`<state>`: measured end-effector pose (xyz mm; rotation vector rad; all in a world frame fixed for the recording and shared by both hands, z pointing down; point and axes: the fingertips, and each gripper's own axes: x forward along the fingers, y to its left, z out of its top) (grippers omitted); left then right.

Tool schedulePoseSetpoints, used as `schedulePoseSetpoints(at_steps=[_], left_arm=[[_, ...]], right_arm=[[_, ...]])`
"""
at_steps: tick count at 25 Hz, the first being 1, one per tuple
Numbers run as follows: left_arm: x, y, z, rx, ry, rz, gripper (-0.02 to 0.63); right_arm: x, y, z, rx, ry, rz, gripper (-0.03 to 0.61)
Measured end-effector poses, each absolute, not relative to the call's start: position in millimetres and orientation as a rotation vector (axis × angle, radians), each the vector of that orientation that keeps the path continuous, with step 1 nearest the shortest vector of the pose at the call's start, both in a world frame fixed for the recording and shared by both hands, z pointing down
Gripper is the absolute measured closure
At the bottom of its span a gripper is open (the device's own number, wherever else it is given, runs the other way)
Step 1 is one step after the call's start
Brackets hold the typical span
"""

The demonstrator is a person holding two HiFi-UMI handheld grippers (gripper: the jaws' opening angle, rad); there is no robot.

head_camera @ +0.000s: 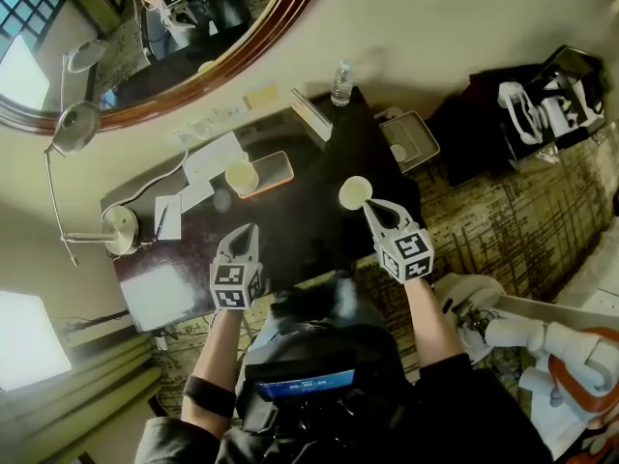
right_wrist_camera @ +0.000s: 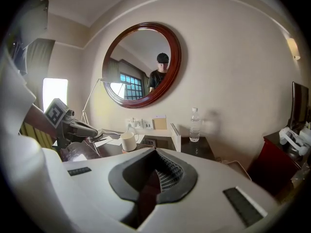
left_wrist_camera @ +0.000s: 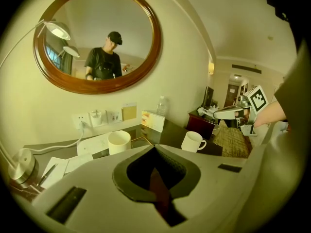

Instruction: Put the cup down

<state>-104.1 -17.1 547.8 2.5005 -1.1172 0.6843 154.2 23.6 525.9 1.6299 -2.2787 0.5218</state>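
Observation:
A white cup with a handle point(head_camera: 355, 192) point(left_wrist_camera: 193, 141) stands upright on the dark desk point(head_camera: 309, 211) near its right edge. My right gripper point(head_camera: 370, 205) point(right_wrist_camera: 155, 151) is shut and empty, with its tips just beside the cup's near rim; in the left gripper view it hovers apart from the cup, up and to the right point(left_wrist_camera: 228, 113). The right gripper view does not show this cup. A second white cup point(head_camera: 240, 175) point(left_wrist_camera: 119, 142) point(right_wrist_camera: 128, 141) stands on an orange-edged tray point(head_camera: 276, 169). My left gripper point(head_camera: 250, 228) point(left_wrist_camera: 154, 149) is shut and empty over the desk's near side.
A water bottle point(head_camera: 341, 83) and a folded card stand point(head_camera: 311, 114) sit at the desk's back. Papers point(head_camera: 208, 162) and a desk lamp point(head_camera: 75, 124) are at the left. A round mirror point(head_camera: 193, 37) hangs on the wall. A low cabinet with a white tray point(head_camera: 411, 140) is right of the desk.

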Motion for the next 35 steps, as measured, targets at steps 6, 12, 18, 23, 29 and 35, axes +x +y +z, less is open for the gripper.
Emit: schedulePoseSetpoints(at_steps=[6,12,18,23,29,35], left_arm=[[-104.1,-19.4,546.3,2.464,-1.142,0.653,0.609],[-102.9,-27.4,547.0,2.426,-1.108,0.765,0.609],[-100.0,-62.5,554.2,2.443,-1.034,0.946,0.434],[-101.0,-94.9,568.3,2.429,-0.973,1.203,0.305],[-94.8,-123.6,607.7,2.406,-0.826,1.416,0.195],[-95.9,-157.0,627.9,2.364,-0.792,1.529,0.168]], right_arm=[[149.0,23.6,531.6,1.556,-2.296,0.537,0.565],[122.9,17.0,538.2,1.37,-2.31,0.512,0.563],[79.3,9.8,547.2,1.154,-2.315,0.46,0.563],[43.5,3.4,555.9,0.999,-2.301,0.411,0.563],[12.2,-12.2,564.0,0.877,-2.301,0.375,0.563],[-0.6,-31.0,575.9,0.841,-2.285,0.397,0.563]])
